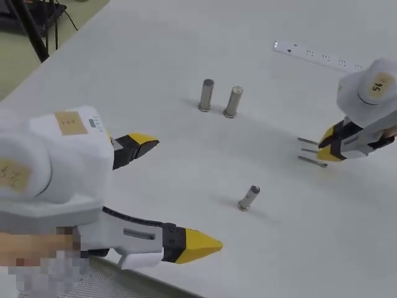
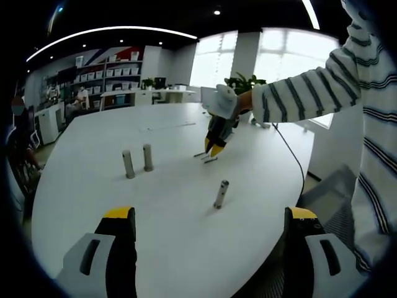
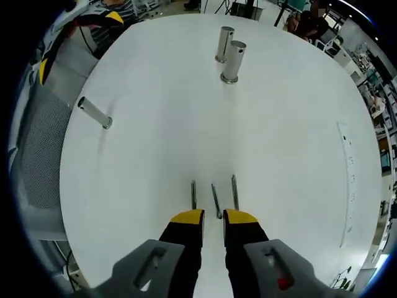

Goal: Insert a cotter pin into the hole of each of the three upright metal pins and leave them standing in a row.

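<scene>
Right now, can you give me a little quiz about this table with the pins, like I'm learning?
1. How many metal pins stand on the table?
2. True or false: the left gripper is holding a cotter pin.
3. The cotter pins lie nearest to: A) the right gripper, B) the left gripper, C) the two metal pins that stand close together.
Key: 1 three; 2 false; 3 A.

The left claw (image 2: 209, 214) is seen at the bottom of the frame, jaws spread wide, nothing held. On the white surface (image 2: 80, 192), two metal pins (image 2: 128, 164) are stood upright left of centre, a third pin (image 2: 221, 194) at centre. Above centre, the right claw (image 2: 211, 149) is poised over cotter pins (image 2: 208, 157).
</scene>
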